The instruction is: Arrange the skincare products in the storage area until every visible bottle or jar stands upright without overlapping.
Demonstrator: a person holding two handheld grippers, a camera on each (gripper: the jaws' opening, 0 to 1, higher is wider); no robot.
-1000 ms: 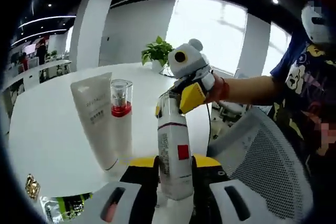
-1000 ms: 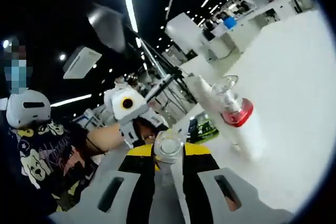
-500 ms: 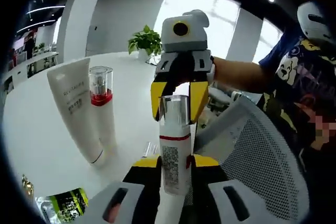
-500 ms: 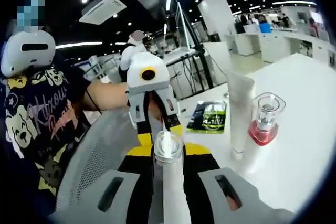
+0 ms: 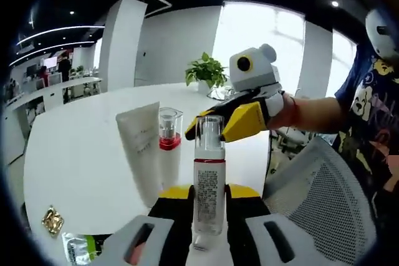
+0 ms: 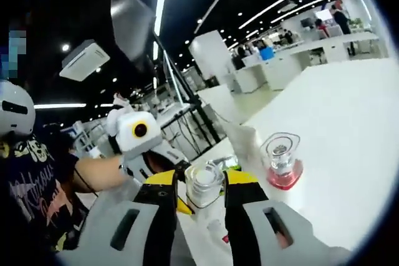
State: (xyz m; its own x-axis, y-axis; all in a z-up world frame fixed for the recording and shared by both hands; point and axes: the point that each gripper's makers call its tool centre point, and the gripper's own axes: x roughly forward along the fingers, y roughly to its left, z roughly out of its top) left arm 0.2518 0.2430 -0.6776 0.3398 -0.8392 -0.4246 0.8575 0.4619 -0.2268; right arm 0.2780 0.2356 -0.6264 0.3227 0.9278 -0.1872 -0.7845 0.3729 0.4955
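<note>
Right tool swung sideways off bottle cap, unclenched | left tool clenched on bottle

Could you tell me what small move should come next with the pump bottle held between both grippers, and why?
Probably lower the pump bottle onto the white table beside the red-collared bottle. The left gripper clamps its body upright, and the right gripper sits at its clear cap.
</note>
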